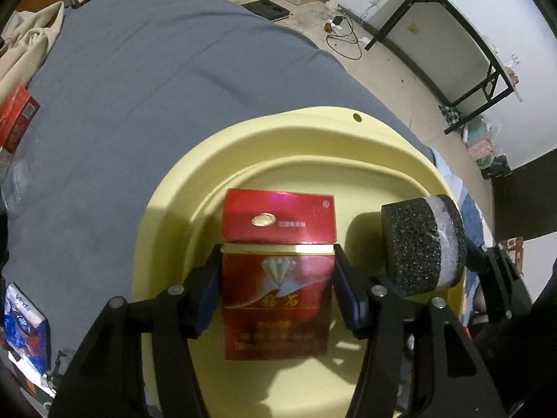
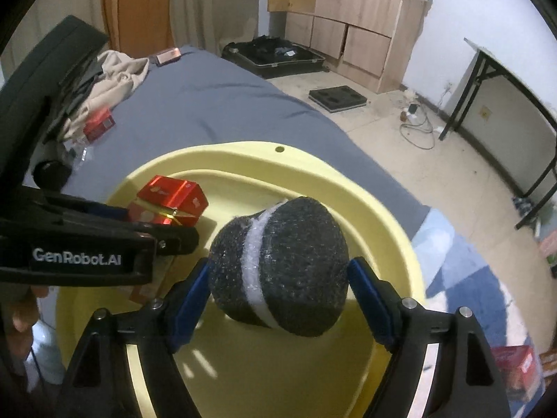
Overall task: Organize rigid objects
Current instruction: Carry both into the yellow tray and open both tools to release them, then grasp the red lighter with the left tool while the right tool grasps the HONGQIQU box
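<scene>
You're working over a bed with a gray sheet (image 1: 146, 80), the biggest thing in both views. A beige garment (image 2: 115, 73) is bunched at its far end, with a small pink box (image 2: 168, 55) beyond it. On the near part of the sheet sits a pale yellow basin (image 1: 313, 129), with a small hole in its far rim.

Your left gripper (image 1: 276, 278) is over the basin, fingers pressed on both sides of a red cigarette pack (image 1: 276, 299), lid flipped up, held upright in the left wrist view. The pack's bottom end hangs above the basin floor; can't tell if it touches.

Your right gripper (image 2: 278, 278) is just beside the left, also over the basin, closed on a black sponge (image 2: 282, 268) with a white band through its middle. Blue pads (image 2: 365, 278) squeeze it from both sides.

Smaller stuff: another red pack (image 1: 15, 118) lies on the sheet off to the left, near the garment. A blue tissue packet (image 1: 26, 331) sits at the lower left edge of the left wrist view. On the floor past the bed, an open black suitcase (image 2: 275, 54) and a folding table (image 1: 463, 35) by the wall.
</scene>
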